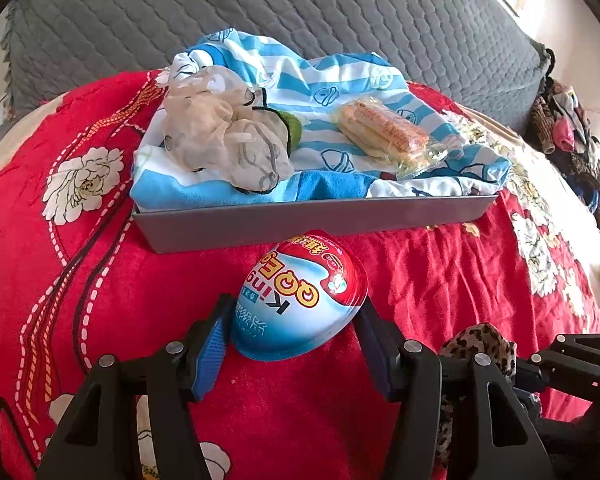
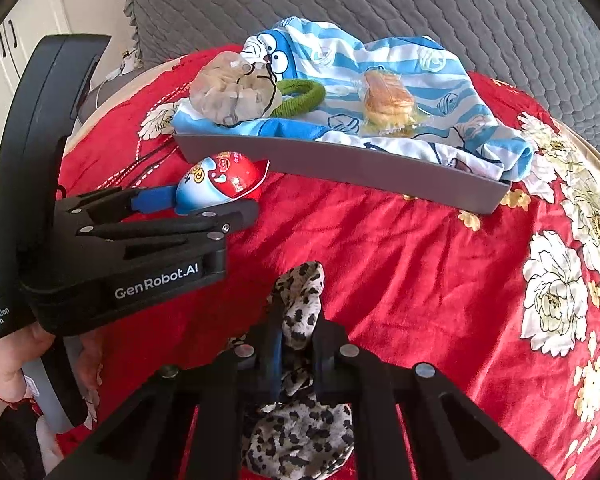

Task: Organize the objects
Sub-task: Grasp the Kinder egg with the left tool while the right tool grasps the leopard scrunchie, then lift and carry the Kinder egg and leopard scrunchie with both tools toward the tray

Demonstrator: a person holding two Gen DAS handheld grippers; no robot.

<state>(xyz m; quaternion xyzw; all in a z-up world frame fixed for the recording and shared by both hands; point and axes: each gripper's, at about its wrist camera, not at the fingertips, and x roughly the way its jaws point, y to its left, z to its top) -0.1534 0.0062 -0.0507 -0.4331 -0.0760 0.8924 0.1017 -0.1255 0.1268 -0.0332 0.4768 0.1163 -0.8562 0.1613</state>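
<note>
Your two wrist cameras look forward, low and close over the red blanket (image 1: 100, 280), both facing the grey tray (image 1: 300, 216) (image 2: 360, 168) they share.

Left gripper (image 1: 296, 320) and right gripper (image 2: 298, 332) (side by side) clamped

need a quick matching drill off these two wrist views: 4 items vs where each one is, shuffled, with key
Items:
1. egg-shaped snack
2. leopard-print cloth
3. wrapped sandwich
4. green hair tie

Places:
A. in the grey tray, right part
B. between the left gripper fingers
C. in the tray, beside the beige mesh bag
D. pinched in the right gripper

Pairs: 1-B, 2-D, 3-A, 4-C
</note>
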